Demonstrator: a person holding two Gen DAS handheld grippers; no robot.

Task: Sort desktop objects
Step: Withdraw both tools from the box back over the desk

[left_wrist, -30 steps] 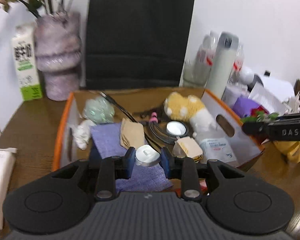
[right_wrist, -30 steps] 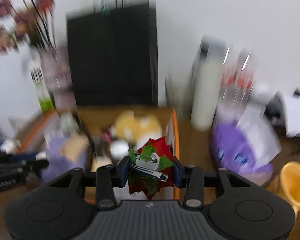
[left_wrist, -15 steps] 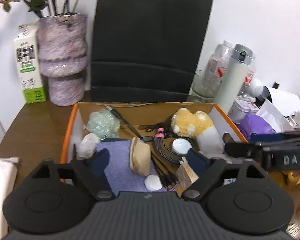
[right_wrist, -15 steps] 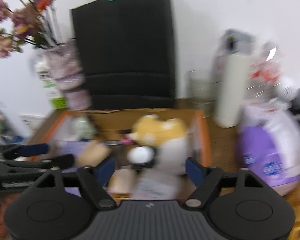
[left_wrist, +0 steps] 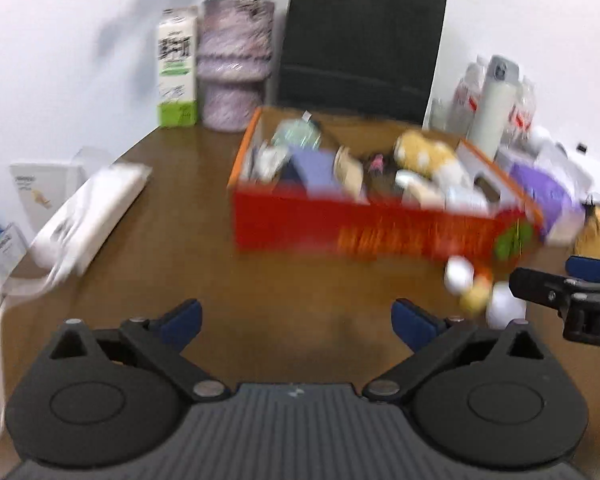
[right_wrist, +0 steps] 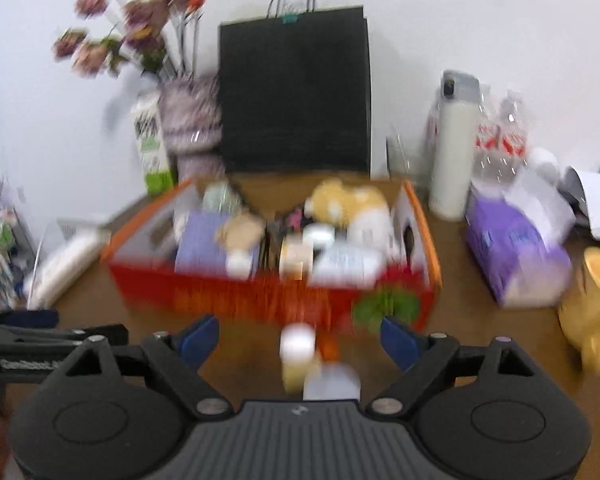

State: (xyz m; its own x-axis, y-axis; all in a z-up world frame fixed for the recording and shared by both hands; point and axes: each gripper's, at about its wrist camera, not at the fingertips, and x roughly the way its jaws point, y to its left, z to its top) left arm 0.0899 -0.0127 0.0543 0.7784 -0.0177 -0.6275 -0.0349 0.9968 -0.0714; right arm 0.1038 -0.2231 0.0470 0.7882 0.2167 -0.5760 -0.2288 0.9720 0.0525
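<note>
An orange-red cardboard box (left_wrist: 340,228) full of small items stands on the brown table; it also shows in the right wrist view (right_wrist: 228,300). Inside lie a yellow plush toy (right_wrist: 344,200), a purple cloth (right_wrist: 204,240) and a small white candle (right_wrist: 238,262). My left gripper (left_wrist: 296,320) is open and empty over bare table in front of the box. My right gripper (right_wrist: 300,338) is open and empty; small white and yellow items (right_wrist: 300,346) lie on the table between its fingers, also visible in the left wrist view (left_wrist: 474,288). A red flower with green leaves (right_wrist: 384,304) sits at the box's front right corner. Both views are blurred.
A black paper bag (right_wrist: 296,96), a vase of flowers (right_wrist: 188,120) and a milk carton (right_wrist: 152,148) stand behind the box. A white flask (right_wrist: 452,144), bottles, purple tissue pack (right_wrist: 516,256) and yellow cup (right_wrist: 596,312) are right. A white cloth bag (left_wrist: 88,216) lies left.
Both grippers opened: the left let go of the white candle, the right of the red flower. Both then pulled back from above the box to the table in front of it.
</note>
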